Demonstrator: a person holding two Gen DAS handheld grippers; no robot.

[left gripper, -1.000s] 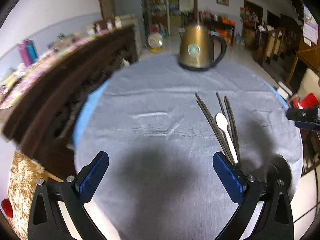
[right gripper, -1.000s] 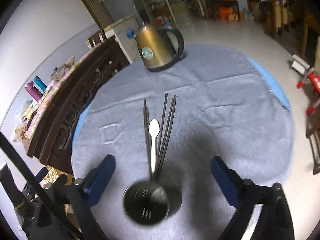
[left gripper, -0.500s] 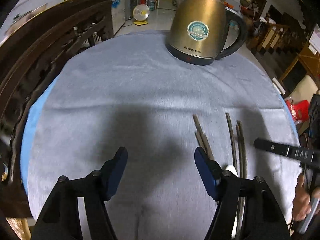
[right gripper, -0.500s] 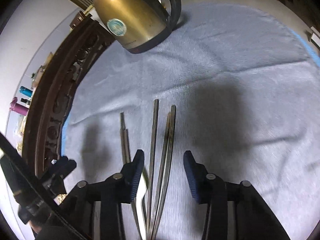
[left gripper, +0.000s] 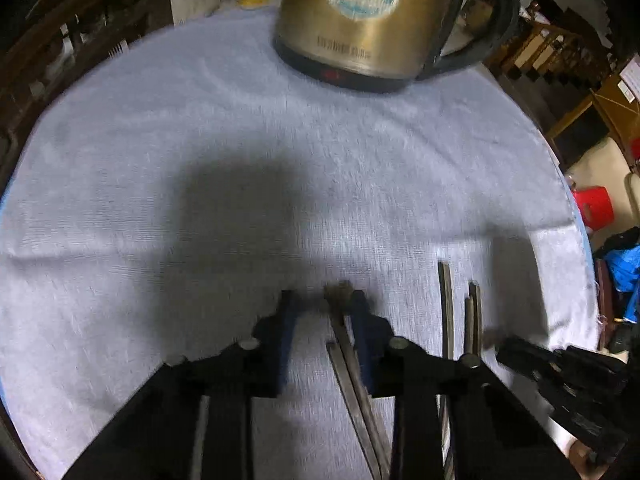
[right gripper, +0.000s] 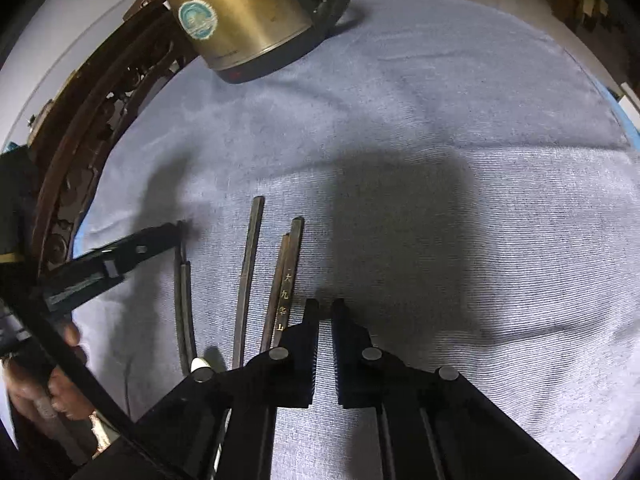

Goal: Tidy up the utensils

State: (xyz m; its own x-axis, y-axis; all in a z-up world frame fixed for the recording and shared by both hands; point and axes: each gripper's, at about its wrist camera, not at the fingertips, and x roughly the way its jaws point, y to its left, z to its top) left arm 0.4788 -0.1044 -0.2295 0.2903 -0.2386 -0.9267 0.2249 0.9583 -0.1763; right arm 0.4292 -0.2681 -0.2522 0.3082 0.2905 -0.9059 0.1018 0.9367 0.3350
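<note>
Left wrist view: left gripper [left gripper: 322, 308] pointing steeply down at the grey cloth [left gripper: 160, 160], jaws narrow and closing, with the left pair of chopsticks [left gripper: 348, 356] lying between them, tight against the right-hand pad; whether that pad presses yet cannot be told through the blur. Three more dark sticks [left gripper: 448, 312] just to the right, and the other gripper's black frame at the lower right edge. One brass kettle [left gripper: 360, 20] well apart at the far side of the cloth.

Right wrist view: right gripper [right gripper: 326, 306] with jaws drawn nearly together on nothing — only bare cloth in the slit. Lettered pair of chopsticks [right gripper: 286, 288] just left of the left-hand finger, lying flat. Counted here: five sticks — a curved-looking pair at far left, one single stick [right gripper: 248, 280], then the lettered pair. One white spoon tip [right gripper: 200, 363] peeking out at the frame's edge.

Judged by look: light, stiff, thin and smooth — likely to roll or scissor apart when pinched off soft cloth. Best taken near mid-length, both sticks of a pair squeezed side by side, pads pressed into the fabric to get under them.
</note>
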